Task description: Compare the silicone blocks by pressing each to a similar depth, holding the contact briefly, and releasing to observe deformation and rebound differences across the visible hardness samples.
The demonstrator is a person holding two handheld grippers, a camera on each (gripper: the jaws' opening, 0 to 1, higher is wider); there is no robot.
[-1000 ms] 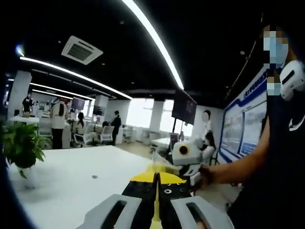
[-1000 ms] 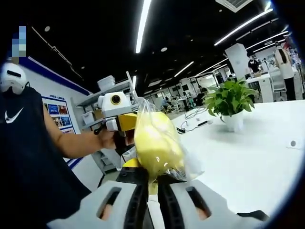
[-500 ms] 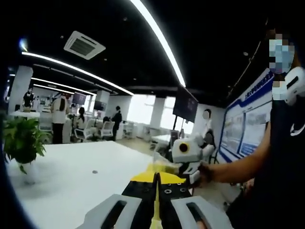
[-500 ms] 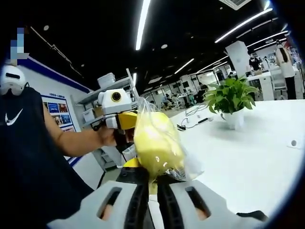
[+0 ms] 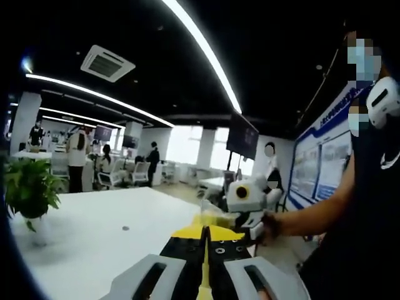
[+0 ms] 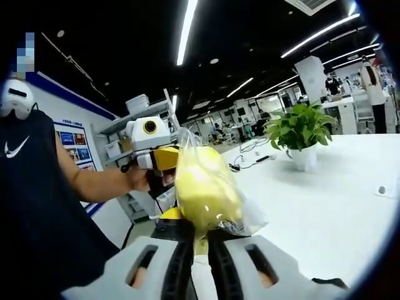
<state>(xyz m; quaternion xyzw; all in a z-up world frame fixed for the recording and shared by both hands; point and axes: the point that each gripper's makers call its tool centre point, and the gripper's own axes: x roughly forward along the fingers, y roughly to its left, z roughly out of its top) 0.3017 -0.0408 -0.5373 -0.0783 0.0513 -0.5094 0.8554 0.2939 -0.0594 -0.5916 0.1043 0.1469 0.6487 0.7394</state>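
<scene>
A yellow silicone block (image 6: 205, 190) in a clear plastic bag (image 6: 240, 215) stands upright, raised above the white worktop (image 6: 325, 206).

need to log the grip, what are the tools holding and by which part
Both tools are shut on a yellow block in a clear bag: the right tool pinches its lower end, the left tool grips a thin yellow edge; exactly where cannot be told.

plant (image 6: 299, 128) on table (image 6: 337, 206), bag (image 6: 206, 190) nearer
</scene>
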